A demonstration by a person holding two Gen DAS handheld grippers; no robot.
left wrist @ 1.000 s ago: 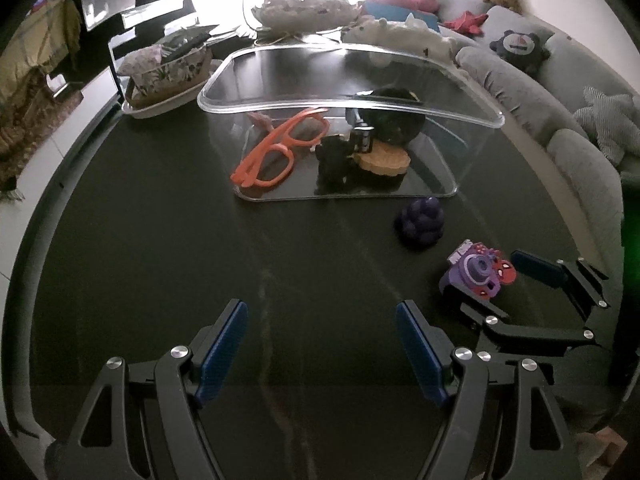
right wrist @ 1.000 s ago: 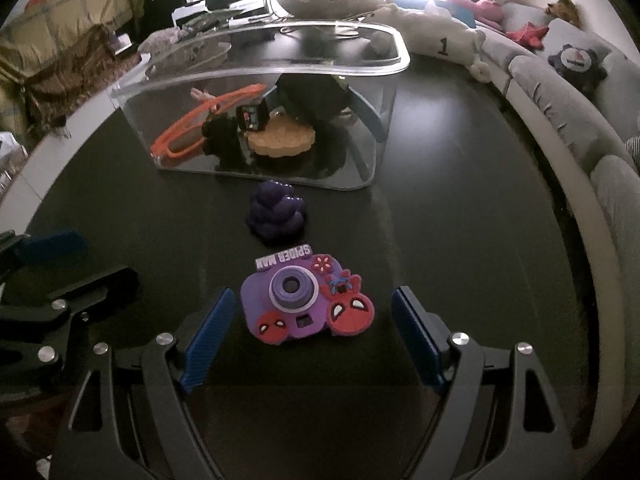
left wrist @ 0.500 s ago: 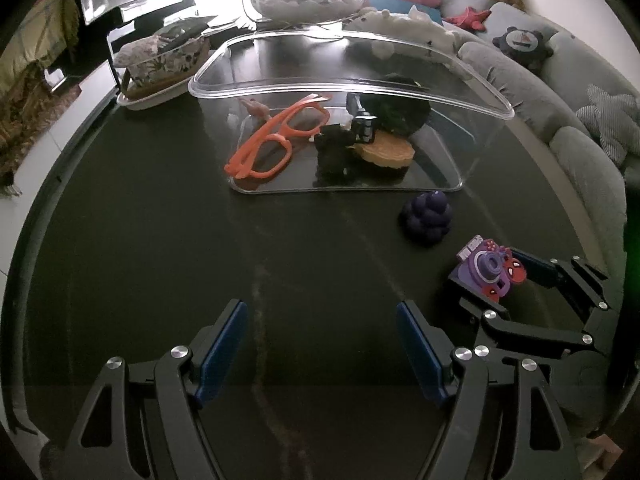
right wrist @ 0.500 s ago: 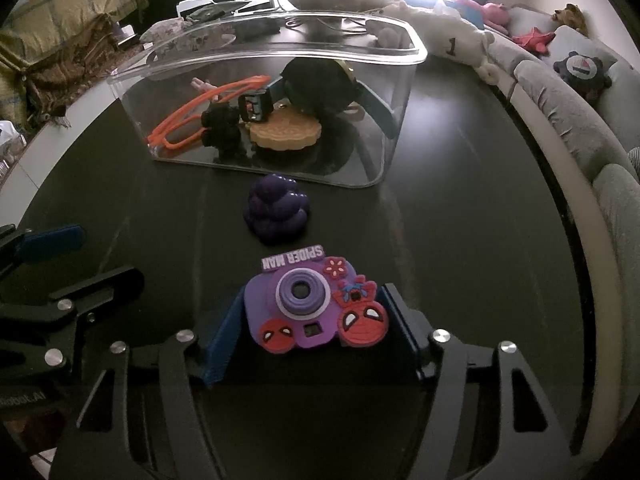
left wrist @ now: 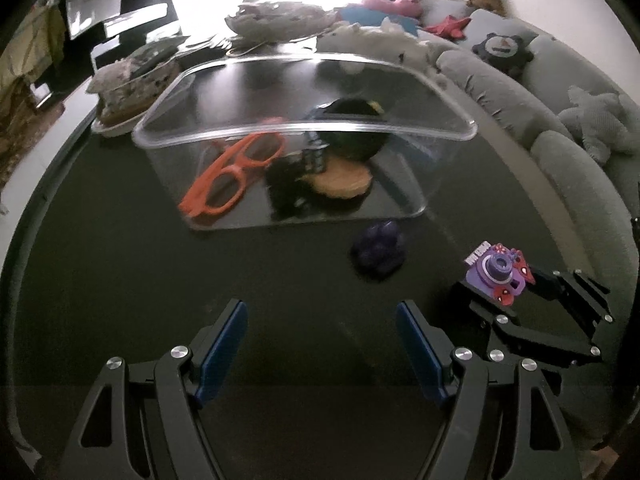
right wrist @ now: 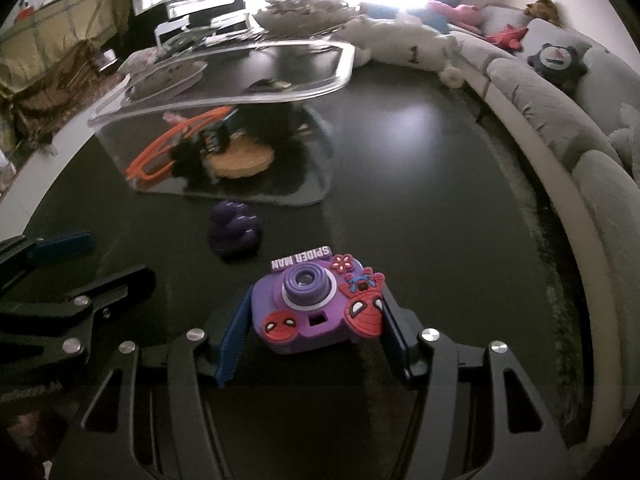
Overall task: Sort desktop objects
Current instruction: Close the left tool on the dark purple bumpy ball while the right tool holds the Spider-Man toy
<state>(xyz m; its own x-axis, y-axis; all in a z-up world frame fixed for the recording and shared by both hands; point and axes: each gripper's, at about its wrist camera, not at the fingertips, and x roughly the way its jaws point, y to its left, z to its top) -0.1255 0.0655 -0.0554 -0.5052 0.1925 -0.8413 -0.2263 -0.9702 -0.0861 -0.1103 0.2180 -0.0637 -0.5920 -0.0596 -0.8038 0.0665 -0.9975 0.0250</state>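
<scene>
Now clamped between the blue pads of the right hand-held gripper (right wrist: 314,330), the purple toy camera (right wrist: 316,306) has come up off the dark surface (right wrist: 440,220); a second ago it lay flat between jaws standing wide. That puts it on its way, most likely toward the clear bin (right wrist: 224,92) at the far side, which already holds orange glasses (right wrist: 168,152), a round biscuit-coloured piece (right wrist: 242,160) and some dark items too murky to name. A purple grape cluster (right wrist: 235,234) sits on the surface between the toy and the bin, just short of the near wall.

The left hand-held gripper (left wrist: 320,344) hovers wide and empty over bare surface at the near left. Its view shows the toy camera (left wrist: 498,274) from the side, tilted and raised in the right hand-held gripper (left wrist: 516,300); the right wrist view alone shows both pads pressing the toy's flanks.
</scene>
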